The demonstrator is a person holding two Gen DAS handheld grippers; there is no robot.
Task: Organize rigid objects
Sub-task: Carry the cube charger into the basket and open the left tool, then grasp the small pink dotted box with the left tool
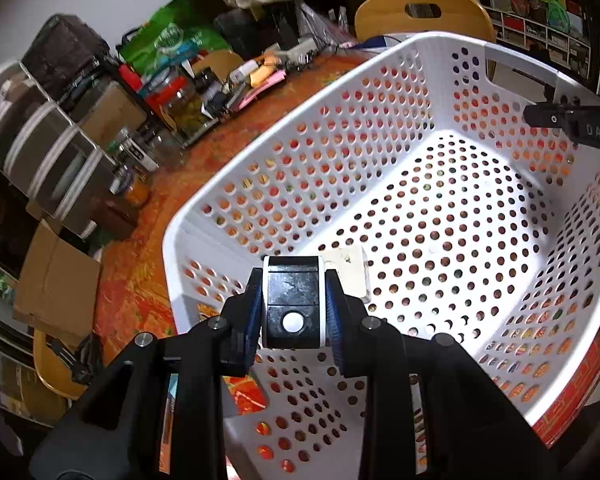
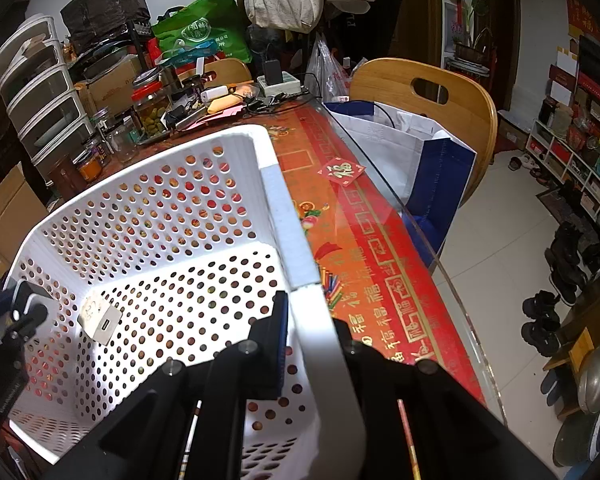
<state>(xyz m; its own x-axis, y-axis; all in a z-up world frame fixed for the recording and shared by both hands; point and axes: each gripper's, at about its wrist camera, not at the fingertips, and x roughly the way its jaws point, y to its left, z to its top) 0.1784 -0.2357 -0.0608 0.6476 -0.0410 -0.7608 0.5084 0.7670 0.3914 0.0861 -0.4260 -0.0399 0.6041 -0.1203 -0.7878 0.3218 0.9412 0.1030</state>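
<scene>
A white perforated basket (image 1: 284, 148) stands on the red patterned table. My left gripper (image 1: 293, 312) is shut on a black and white device with a round white button (image 1: 293, 300), held above the basket's near-left corner. A white charger block (image 1: 354, 270) lies on the basket floor just beyond it; it also shows in the right wrist view (image 2: 100, 320). My right gripper (image 2: 312, 320) is shut on the basket's right rim (image 2: 288, 216), one finger inside the wall and one outside. The left gripper with the device shows at the left edge of the right wrist view (image 2: 28, 304).
Jars (image 2: 152, 112), a power strip (image 2: 278, 82), bags and stacked drawers (image 2: 40, 92) crowd the table's far left. A wooden chair (image 2: 428, 92) with a white and blue bag (image 2: 420, 152) stands past the glass table edge. Shoes and shelves line the floor at right.
</scene>
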